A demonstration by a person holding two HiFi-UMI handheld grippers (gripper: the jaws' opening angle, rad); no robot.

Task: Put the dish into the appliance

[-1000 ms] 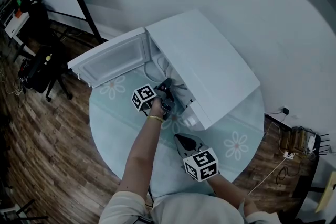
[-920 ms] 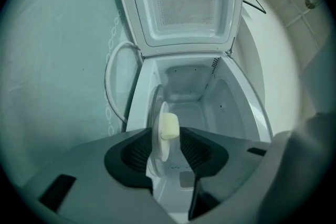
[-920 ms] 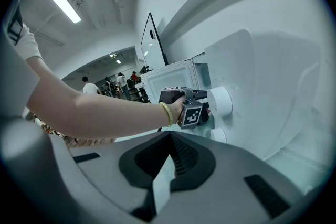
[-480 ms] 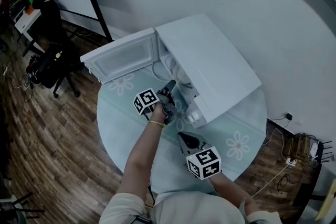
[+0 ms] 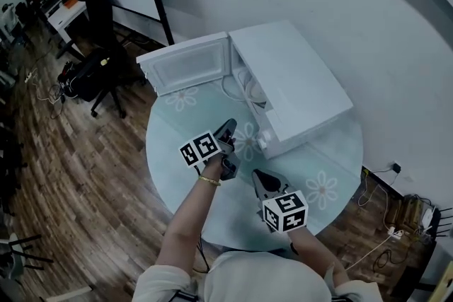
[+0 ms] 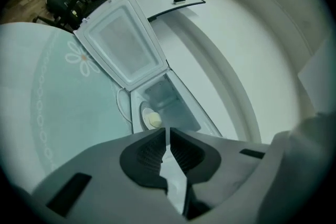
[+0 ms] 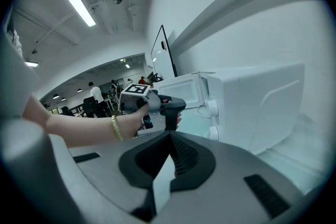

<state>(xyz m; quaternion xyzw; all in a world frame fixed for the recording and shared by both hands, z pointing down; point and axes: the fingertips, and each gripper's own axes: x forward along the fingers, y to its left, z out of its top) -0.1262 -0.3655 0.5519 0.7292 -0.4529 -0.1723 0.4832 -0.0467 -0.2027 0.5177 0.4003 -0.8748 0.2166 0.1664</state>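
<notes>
Your appliance (image 5: 297, 81) stands on the tabletop (image 5: 168, 129); its door (image 5: 187, 66) stands open to its left, and the dish (image 6: 152, 119) lies inside it.

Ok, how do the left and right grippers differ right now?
The left gripper is out over the table, in front of the open microwave; the right gripper sits closer to the person. The left one looks into the cavity at the dish; the right one faces the left hand and the microwave's front. The left's jaws have just been closing. Both are shut and empty.
</notes>
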